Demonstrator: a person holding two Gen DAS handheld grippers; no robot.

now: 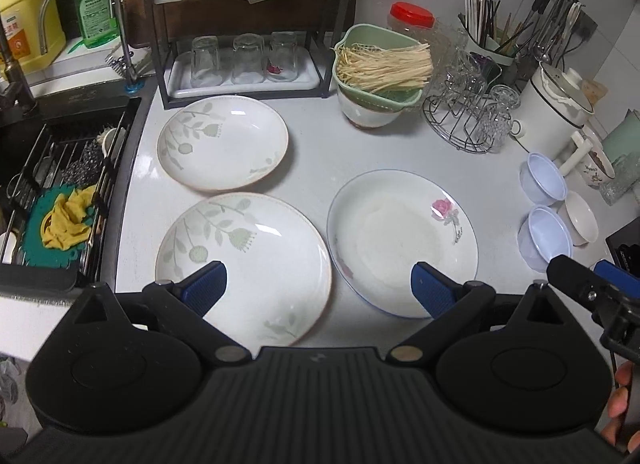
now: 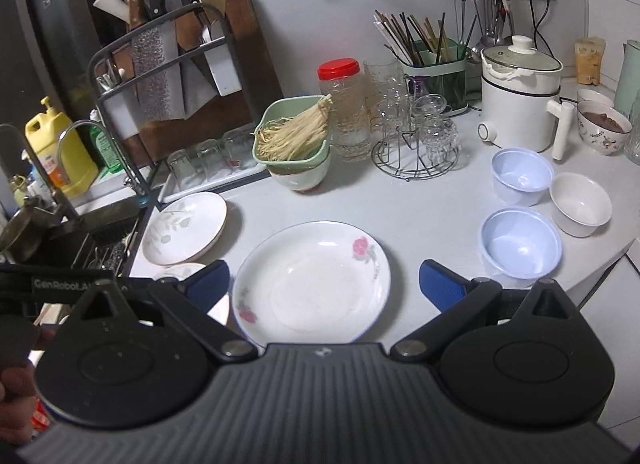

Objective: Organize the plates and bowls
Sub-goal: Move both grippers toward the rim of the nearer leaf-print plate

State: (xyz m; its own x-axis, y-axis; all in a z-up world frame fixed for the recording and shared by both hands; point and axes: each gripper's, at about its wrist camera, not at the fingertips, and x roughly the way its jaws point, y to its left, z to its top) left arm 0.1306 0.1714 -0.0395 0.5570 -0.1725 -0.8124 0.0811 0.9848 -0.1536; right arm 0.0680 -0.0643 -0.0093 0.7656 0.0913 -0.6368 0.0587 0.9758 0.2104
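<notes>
Three plates lie on the white counter. Two have a green leaf pattern: a far one (image 1: 222,142) (image 2: 185,227) and a near one (image 1: 242,266). A rose-patterned plate (image 1: 402,242) (image 2: 313,281) lies to their right. Two pale blue bowls (image 2: 522,176) (image 2: 520,242) and a white bowl (image 2: 580,204) stand at the right; they also show in the left wrist view (image 1: 543,178) (image 1: 544,239) (image 1: 581,217). My left gripper (image 1: 320,292) is open above the gap between the near leaf plate and the rose plate. My right gripper (image 2: 325,284) is open over the rose plate's near side.
A sink with a rack and cloth (image 1: 66,220) lies left. A tray of upturned glasses (image 1: 244,64), a green strainer of noodles on a bowl (image 1: 380,76), a wire glass rack (image 1: 468,112), a white cooker (image 2: 520,104) and a chopstick holder (image 2: 432,64) line the back.
</notes>
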